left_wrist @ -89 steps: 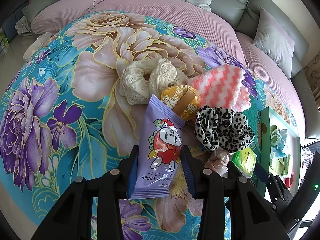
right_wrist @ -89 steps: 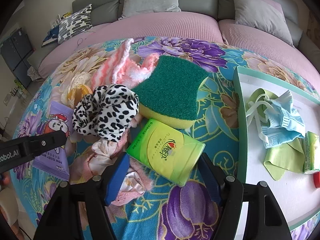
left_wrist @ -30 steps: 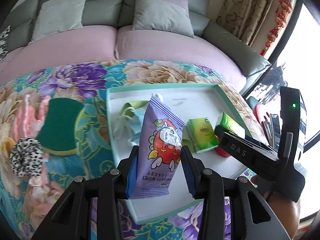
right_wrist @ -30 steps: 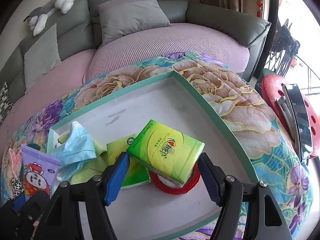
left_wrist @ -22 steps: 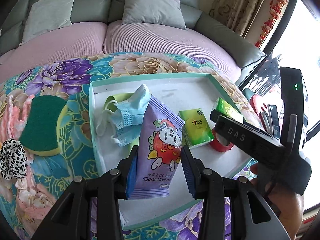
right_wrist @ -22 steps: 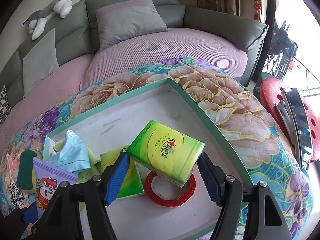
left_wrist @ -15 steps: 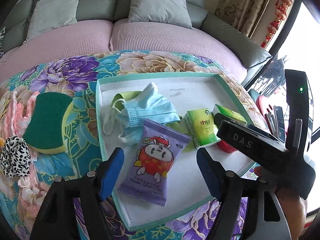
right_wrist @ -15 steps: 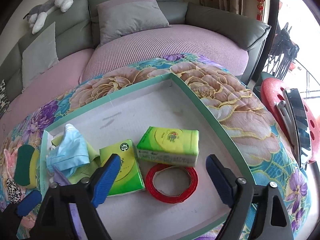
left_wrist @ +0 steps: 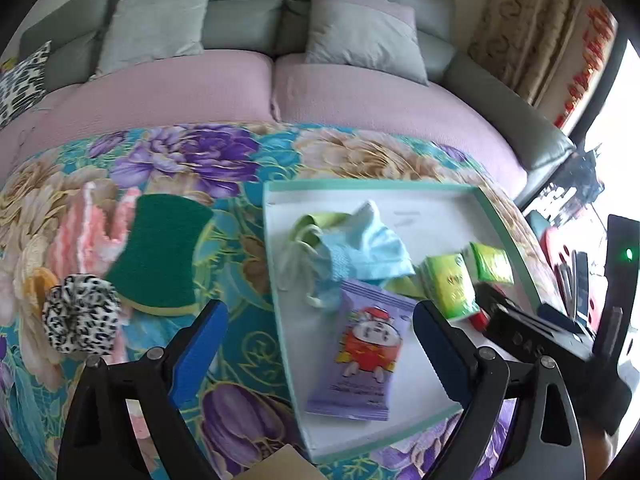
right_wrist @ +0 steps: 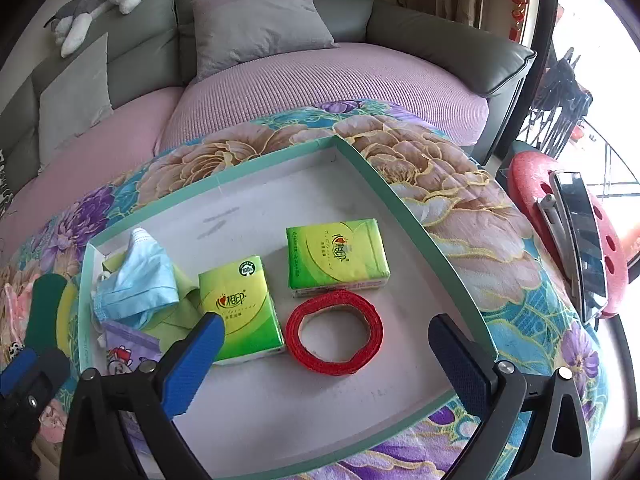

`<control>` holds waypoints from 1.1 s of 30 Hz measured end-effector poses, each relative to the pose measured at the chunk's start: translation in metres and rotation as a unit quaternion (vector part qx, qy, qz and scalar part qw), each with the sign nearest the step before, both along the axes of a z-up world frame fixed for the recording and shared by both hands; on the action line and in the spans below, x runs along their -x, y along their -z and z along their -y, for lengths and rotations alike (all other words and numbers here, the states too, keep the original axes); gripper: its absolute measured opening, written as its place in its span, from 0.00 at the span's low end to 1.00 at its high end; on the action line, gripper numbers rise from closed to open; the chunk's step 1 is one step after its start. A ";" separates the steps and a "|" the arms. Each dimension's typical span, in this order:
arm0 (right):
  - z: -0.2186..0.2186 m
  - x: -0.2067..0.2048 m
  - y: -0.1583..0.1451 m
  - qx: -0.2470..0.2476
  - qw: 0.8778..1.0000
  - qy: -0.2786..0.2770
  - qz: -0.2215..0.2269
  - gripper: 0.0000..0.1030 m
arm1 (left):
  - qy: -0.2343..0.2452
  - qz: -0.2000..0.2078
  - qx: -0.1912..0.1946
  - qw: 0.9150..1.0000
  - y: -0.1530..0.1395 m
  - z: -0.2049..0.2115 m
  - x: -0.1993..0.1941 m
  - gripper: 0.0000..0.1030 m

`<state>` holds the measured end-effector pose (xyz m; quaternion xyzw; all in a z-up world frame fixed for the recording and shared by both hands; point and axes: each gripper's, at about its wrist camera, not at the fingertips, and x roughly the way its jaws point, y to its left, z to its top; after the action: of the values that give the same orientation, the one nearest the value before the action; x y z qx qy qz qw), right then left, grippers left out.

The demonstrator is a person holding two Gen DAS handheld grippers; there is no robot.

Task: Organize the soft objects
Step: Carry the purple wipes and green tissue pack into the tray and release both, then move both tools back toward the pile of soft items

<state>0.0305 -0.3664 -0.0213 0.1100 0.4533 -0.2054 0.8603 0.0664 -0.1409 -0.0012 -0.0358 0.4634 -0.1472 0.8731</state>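
Jaws of the left gripper (left_wrist: 320, 332) are spreading wide and grip nothing in the left wrist view, above a purple wipes packet (left_wrist: 362, 354) lying flat in the white tray (left_wrist: 436, 200), beside a blue face mask (left_wrist: 360, 248); a green sponge (left_wrist: 160, 252) and leopard scrunchie (left_wrist: 80, 320) sit on the floral cloth (left_wrist: 208, 160). From the right wrist view, the right gripper (right_wrist: 324, 356) likewise opens, empty, over a red tape ring (right_wrist: 334, 332) lying between two green tissue packs (right_wrist: 336, 258).

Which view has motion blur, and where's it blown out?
Left wrist: soft smear throughout, print on the purple wipes pack unreadable, window at right clipped white. Right wrist: sharp, text on the tissue pack legible, window at top right overexposed. Both: fisheye bends the tray rim.
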 end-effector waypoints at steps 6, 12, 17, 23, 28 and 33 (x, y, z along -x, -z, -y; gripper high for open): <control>-0.021 0.004 0.000 0.002 0.999 -0.019 -0.029 1.00 | -0.056 0.005 0.001 0.998 -0.010 -0.034 -0.006 0.91; -0.051 0.008 -0.012 0.015 0.998 -0.052 -0.022 1.00 | -0.111 0.004 0.017 0.994 -0.018 -0.074 -0.008 0.91; -0.086 0.008 -0.020 0.015 0.996 -0.091 -0.010 1.00 | -0.166 0.005 0.011 0.986 -0.022 -0.112 -0.005 0.91; -0.123 0.007 -0.023 0.027 0.991 -0.135 -0.006 1.00 | -0.218 0.006 0.051 0.975 -0.028 -0.159 0.001 0.91; -0.137 0.006 -0.022 0.039 0.988 -0.148 -0.009 1.00 | -0.258 0.015 0.068 0.964 -0.033 -0.190 0.008 0.91; -0.147 0.004 -0.020 0.047 0.987 -0.155 -0.013 1.00 | -0.282 0.027 0.081 0.956 -0.040 -0.214 0.015 0.92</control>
<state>0.0263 -0.2190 -0.0016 -0.0053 0.4658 -0.0919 0.8801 0.0510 0.0731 0.0385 -0.2315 0.3975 0.0669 0.8854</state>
